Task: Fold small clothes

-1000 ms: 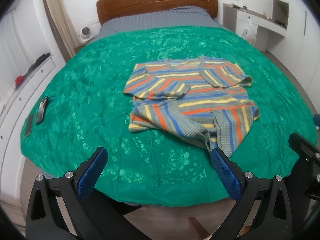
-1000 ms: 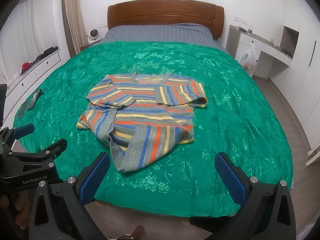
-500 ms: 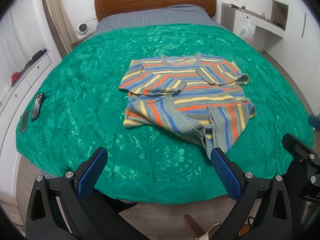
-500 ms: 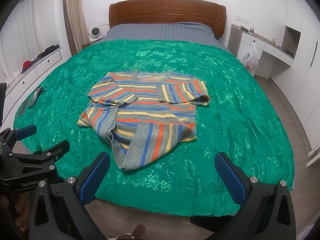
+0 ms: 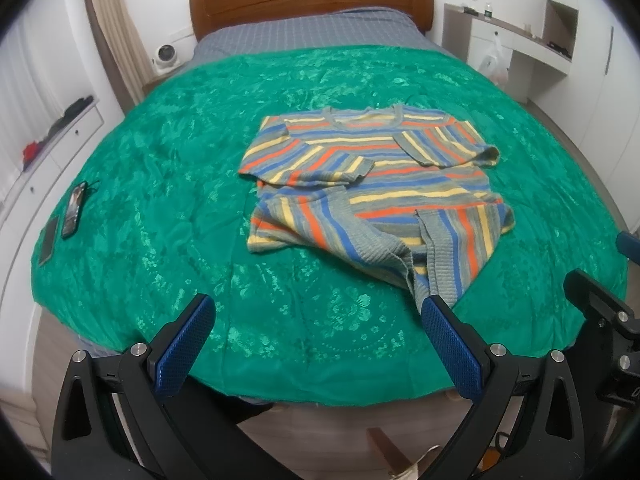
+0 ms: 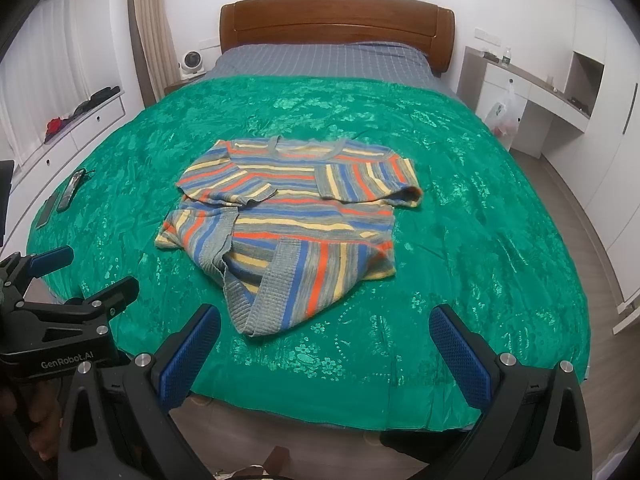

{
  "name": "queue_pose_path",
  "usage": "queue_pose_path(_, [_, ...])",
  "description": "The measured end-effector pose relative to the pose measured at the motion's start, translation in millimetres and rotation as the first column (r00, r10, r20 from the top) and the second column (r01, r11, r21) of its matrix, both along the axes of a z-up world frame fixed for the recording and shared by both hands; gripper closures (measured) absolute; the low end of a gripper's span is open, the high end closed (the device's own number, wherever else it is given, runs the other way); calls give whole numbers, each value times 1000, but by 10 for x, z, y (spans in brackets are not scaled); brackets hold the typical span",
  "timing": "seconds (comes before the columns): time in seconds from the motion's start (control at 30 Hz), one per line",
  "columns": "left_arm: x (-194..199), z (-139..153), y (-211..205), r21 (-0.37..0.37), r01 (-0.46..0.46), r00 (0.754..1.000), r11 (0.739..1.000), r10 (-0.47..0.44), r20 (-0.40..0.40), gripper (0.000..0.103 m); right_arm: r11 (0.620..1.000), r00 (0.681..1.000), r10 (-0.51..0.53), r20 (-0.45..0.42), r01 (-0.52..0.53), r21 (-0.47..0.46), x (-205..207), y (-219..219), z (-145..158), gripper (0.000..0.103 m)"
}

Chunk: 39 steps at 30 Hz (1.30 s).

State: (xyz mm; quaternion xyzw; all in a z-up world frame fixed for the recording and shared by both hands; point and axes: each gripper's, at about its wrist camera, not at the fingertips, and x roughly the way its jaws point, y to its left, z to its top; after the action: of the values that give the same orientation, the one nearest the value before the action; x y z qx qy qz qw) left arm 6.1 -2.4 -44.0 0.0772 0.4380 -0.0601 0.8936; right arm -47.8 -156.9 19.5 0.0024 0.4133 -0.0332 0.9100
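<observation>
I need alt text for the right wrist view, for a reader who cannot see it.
A striped sweater, sleeves folded in and hem bunched, lies on a green bedspread. The open right gripper hangs at the bed's foot, touching nothing; the left gripper shows at left.

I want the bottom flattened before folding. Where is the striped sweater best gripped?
Probably the ribbed hem corner of the striped sweater, coming from the foot of the bed: it lies bunched and nearest both open grippers, so its raised edge offers a pinch.

One striped sweater (image 5: 372, 184), two phones (image 5: 74, 210), one fan (image 5: 165, 54).
</observation>
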Motion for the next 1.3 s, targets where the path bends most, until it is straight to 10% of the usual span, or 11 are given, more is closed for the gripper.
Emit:
queue_pose_path(0.3, [88,-72,477,13,-113,994,993,113,5,0,976,1000,27,5,-25,-216,294,-156,-279,0])
queue_pose_path(0.47, [81,-173,612,3,-152,988,988,152,-34,0,989,985,145,-90,-142,34,747,-61,-618,0])
queue_pose_path(0.57, [63,-177,588,3,-147,988,989,147,-37,0,986,978,166,-125,-168,-2,1154,186,-883,1])
queue_pose_path(0.63, [56,-167,575,5,-140,989,990,140,-37,0,981,966,166,-201,-181,-62,1412,306,-1194,11])
queue_pose_path(0.7, [28,-158,606,21,-142,989,990,143,-27,0,980,947,161,-277,-186,-65,1488,309,-1427,64])
queue_pose_path(0.8, [-22,-157,721,39,-167,986,985,167,-8,0,991,972,115,-205,-98,94,1172,-21,-1281,93])
queue_pose_path(1.13, [511,-392,411,-66,12,995,998,-18,-93,0,944,971,-22,-236,98,314,219,-864,-1352,97])
queue_pose_path(1.3, [1216,-565,-135,32,69,990,997,-65,-126,0,941,977,-11,-211,82,329,253,-727,-1387,97])
